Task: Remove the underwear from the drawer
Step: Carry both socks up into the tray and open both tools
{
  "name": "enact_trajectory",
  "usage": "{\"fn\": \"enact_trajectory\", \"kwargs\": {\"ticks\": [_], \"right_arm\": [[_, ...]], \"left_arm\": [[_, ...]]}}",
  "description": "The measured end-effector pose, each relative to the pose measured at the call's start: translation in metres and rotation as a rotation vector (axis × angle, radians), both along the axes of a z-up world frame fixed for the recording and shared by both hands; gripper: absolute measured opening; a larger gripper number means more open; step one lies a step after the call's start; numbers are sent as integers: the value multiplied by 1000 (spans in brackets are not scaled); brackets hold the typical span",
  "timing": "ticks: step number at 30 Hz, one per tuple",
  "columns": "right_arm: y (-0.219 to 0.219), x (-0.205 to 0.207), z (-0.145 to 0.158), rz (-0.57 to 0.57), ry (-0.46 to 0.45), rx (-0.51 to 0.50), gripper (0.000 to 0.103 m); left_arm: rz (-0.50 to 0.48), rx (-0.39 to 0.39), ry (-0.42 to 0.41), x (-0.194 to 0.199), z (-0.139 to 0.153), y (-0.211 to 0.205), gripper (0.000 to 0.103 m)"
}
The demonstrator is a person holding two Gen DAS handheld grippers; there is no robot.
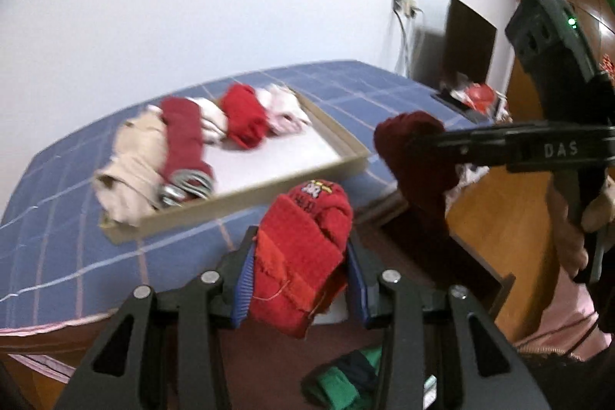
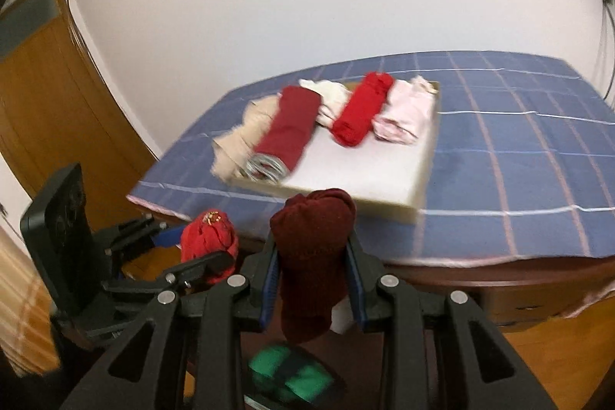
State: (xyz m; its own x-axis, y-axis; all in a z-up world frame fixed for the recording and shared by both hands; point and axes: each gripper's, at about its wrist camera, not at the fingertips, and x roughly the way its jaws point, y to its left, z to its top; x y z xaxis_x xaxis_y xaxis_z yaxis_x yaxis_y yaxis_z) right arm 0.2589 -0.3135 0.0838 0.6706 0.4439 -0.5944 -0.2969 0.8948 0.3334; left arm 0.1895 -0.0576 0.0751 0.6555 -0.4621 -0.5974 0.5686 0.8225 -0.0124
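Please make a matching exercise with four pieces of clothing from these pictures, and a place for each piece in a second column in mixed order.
Things:
1. bright red roll with embroidered patch
2. dark maroon roll
3. pale pink piece
4. green bundle

Places:
A. low down, below both grippers
B. between the fingers of the right gripper
C. in the shallow tray on the bed
D. between the fingers of the left gripper

Pairs: 1-D, 2-B, 3-C, 4-A

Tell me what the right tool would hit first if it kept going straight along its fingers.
Probably the near edge of the shallow tray on the blue checked bedspread. The right tool, shut on a dark red roll, points at it, with nothing visible between. Depth is hard to judge.
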Motion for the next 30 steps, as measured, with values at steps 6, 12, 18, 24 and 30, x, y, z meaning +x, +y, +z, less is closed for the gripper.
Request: {"fn": "enact_trajectory", "kwargs": {"ticks": [6,12,18,24,30], "right_arm": [[18,38,13,-33,-10,81,34],[14,77,10,-141,4,121,34],[18,104,2,-194,3,62,34],[17,130,-14,-206,32,5,34],[16,145,-27,-222,56,-31,34]], "left_arm": [[89,-32,-37,24,18,12,41],[156,-31,-50,60,22,6,41],[202,-6,-39,91,17,-10,41],[225,-10,17,113,2,-20,41],[221,7,45,126,-8,-30,41]]}}
